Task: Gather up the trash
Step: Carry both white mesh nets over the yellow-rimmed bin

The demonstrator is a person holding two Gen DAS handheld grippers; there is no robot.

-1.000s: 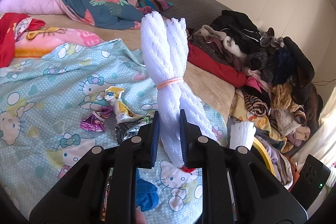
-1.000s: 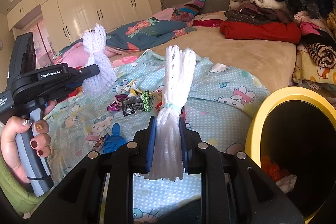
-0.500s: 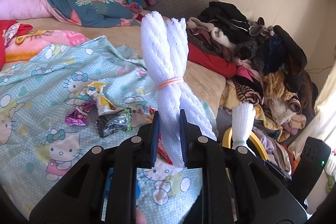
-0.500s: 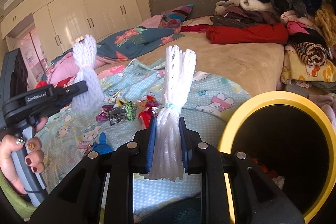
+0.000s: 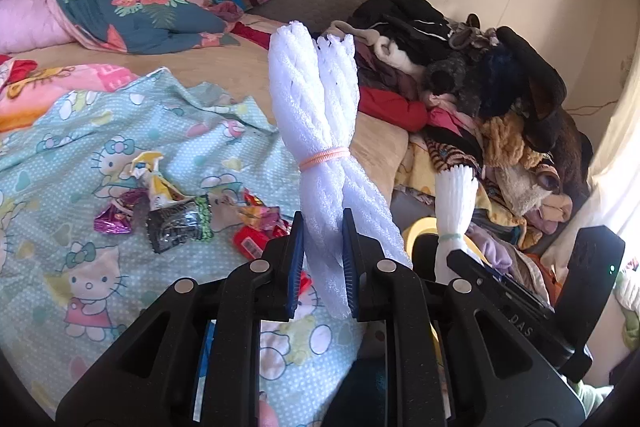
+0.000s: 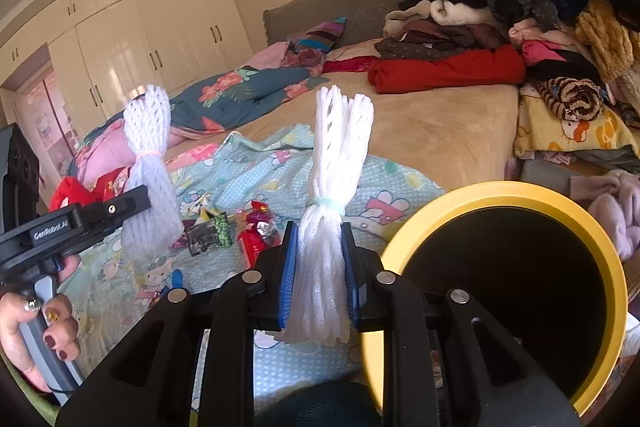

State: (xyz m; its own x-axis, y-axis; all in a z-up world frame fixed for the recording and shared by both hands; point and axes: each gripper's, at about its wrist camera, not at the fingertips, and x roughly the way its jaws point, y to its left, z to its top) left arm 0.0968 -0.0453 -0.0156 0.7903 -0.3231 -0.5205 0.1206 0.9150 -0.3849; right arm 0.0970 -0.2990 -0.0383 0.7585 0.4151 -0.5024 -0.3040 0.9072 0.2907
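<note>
Our left gripper (image 5: 323,261) pinches a white foam net bundle (image 5: 320,131); our right gripper (image 6: 319,275) pinches another foam bundle (image 6: 336,183). Wrappers (image 5: 176,223) lie on the blanket (image 5: 80,131), near the yellow bin (image 6: 612,291).

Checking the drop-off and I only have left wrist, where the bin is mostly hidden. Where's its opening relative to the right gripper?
Observer: The yellow-rimmed bin is just to the right of the right gripper, with its dark mouth turned toward that camera.
Operator: Is the right gripper loaded?
Observer: Yes, it is shut on a green-banded foam net, which stands upright between the pads.
Operator: Who's on the left gripper?
Observer: A left hand with dark red nails grips the handle. The left gripper is shut on a pink-banded foam net.
</note>
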